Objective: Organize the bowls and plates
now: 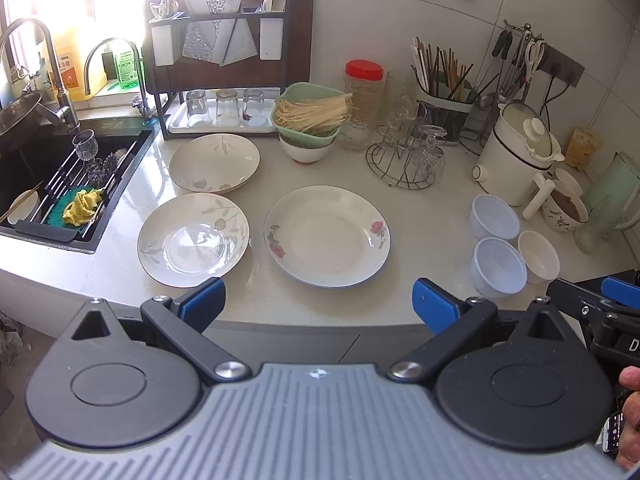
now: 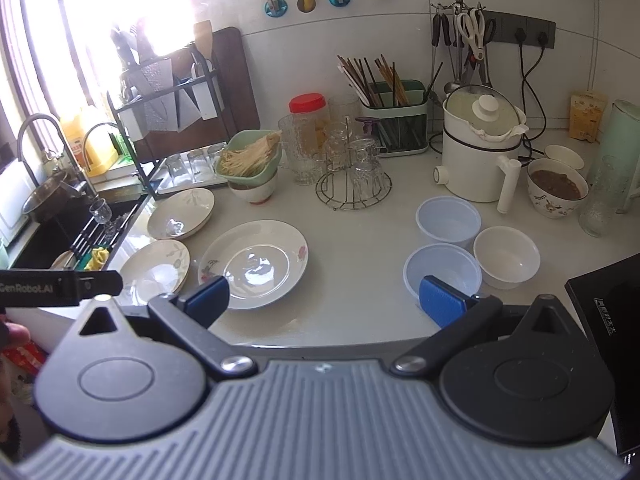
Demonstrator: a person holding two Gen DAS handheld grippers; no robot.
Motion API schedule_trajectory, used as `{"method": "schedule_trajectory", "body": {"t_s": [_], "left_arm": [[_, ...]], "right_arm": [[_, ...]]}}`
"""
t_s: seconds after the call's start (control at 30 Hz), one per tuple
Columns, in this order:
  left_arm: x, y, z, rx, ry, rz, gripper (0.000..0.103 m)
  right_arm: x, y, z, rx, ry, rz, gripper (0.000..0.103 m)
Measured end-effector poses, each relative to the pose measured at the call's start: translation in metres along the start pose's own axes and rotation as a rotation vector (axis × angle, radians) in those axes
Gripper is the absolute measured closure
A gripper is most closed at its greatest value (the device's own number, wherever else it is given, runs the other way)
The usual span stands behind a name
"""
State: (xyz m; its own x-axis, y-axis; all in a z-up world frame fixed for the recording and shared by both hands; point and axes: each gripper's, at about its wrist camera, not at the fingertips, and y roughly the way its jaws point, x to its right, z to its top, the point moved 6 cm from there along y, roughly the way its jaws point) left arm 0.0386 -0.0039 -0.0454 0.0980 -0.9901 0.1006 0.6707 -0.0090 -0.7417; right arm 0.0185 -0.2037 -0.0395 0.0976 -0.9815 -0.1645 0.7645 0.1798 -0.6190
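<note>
Three plates lie apart on the white counter: a rose-pattern plate (image 1: 327,236) (image 2: 253,264) in the middle, a leaf-pattern plate (image 1: 193,239) (image 2: 155,270) to its left and another leaf-pattern plate (image 1: 215,163) (image 2: 181,213) behind that. Two clear plastic bowls (image 1: 494,217) (image 1: 499,267) (image 2: 448,221) (image 2: 442,272) and a white bowl (image 1: 538,256) (image 2: 506,257) stand at the right. My left gripper (image 1: 318,306) is open and empty above the counter's front edge, before the plates. My right gripper (image 2: 324,300) is open and empty, between the rose plate and the bowls.
A sink (image 1: 60,184) with a rack and yellow cloth is at the left. Behind stand a green basket of noodles (image 1: 310,114) on a bowl, a glass rack (image 1: 408,160), a chopstick holder (image 1: 444,108), a white cooker (image 1: 516,152) and a filled bowl (image 2: 558,188).
</note>
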Motion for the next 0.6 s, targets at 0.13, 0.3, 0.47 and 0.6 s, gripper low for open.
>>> {"method": "schedule_trajectory", "body": {"t_s": [0.13,0.3,0.47,0.6], "left_arm": [[-0.0006,0.0019,-0.0014,-0.003,-0.004,-0.01,0.002],[-0.0026,0.0029,-0.0001,0.001,-0.002,-0.015,0.002],[-0.0031,0.0023,-0.0003,0.003,0.0,-0.016,0.002],[-0.0029,0.0012,0.0003,0.003,0.008,-0.018,0.002]], "right_arm": [[0.0,-0.0006,-0.0005,0.0,-0.005,-0.003,0.0],[-0.0014,-0.0012,-0.0011,0.003,-0.001,-0.003,0.0],[-0.0017,-0.001,-0.0013,0.004,0.003,0.002,0.0],[-0.0016,-0.0005,-0.0018,0.002,0.005,0.002,0.0]]}}
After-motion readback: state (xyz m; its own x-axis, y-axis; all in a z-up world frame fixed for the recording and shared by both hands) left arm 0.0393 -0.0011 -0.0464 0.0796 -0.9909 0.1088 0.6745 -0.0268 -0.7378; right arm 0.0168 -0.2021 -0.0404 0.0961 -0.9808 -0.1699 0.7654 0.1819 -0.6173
